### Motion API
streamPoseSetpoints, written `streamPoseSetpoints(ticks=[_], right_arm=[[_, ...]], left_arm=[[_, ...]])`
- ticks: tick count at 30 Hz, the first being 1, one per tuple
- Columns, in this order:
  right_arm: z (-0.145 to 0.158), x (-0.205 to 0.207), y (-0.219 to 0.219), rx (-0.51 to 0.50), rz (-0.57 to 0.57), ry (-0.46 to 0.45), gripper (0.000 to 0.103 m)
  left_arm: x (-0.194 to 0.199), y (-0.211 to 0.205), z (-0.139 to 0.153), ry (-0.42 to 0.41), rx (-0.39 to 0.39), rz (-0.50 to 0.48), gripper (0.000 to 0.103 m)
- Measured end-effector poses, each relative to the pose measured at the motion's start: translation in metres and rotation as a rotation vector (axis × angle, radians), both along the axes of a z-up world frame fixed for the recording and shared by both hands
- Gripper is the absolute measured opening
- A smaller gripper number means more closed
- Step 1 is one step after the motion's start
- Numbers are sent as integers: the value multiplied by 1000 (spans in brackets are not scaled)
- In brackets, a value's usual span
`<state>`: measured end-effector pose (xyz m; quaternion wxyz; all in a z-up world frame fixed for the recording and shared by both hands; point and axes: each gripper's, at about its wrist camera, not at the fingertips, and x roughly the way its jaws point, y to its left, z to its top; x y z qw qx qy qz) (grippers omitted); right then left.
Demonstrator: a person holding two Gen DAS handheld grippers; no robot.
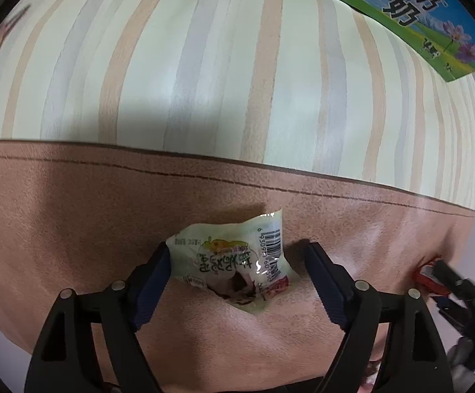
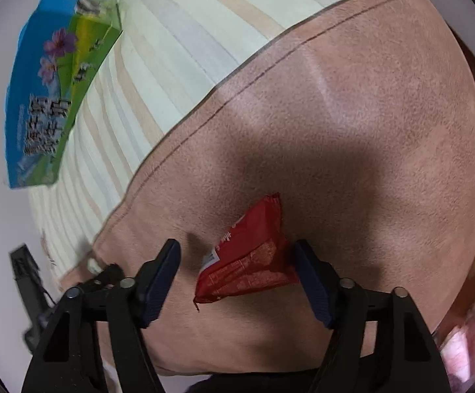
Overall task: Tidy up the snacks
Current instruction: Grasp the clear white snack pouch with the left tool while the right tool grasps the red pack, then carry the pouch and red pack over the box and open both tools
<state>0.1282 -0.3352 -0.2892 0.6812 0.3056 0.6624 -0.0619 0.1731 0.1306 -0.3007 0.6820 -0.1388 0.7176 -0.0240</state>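
Observation:
A white crinkled snack packet [image 1: 231, 262] with a barcode lies on the tan suede mat [image 1: 73, 229]. My left gripper [image 1: 237, 255] is open around it; the left pad touches its edge, the right pad stands apart. A red snack packet [image 2: 247, 258] lies on the same mat [image 2: 368, 131]. My right gripper [image 2: 237, 255] is open around it; the right pad is at its edge, the left pad apart. The red packet and the right gripper also show at the far right of the left wrist view [image 1: 430, 275].
The mat lies on a striped cream, grey and peach table [image 1: 237, 65]. A blue and green milk carton box [image 1: 417, 9] stands at the table's far side, also in the right wrist view [image 2: 50, 104]. A dark object [image 2: 28, 271] stands off the table at left.

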Motion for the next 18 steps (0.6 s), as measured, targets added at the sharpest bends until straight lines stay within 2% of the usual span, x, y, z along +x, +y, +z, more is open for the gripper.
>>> streamPoseSetpoints(ticks=[2, 5, 6, 8, 12, 18], right_arm=[[0, -1, 6, -40, 42, -8, 58], [2, -6, 16, -85, 98, -39, 54], [3, -7, 19, -94, 110, -48, 53], [6, -7, 26, -100, 135, -65, 52], [10, -5, 42, -63, 161, -92, 52], [24, 4, 66, -5, 187, -138, 51]], left_arm=[[-1, 5, -1, 7, -24, 19, 83], [-22, 23, 0, 10, -31, 14, 82], [-23, 23, 0, 6, -22, 10, 82], [-32, 22, 2, -3, 18, 5, 70], [-44, 18, 9, -23, 49, -8, 68], [-55, 10, 33, -54, 33, -16, 68]])
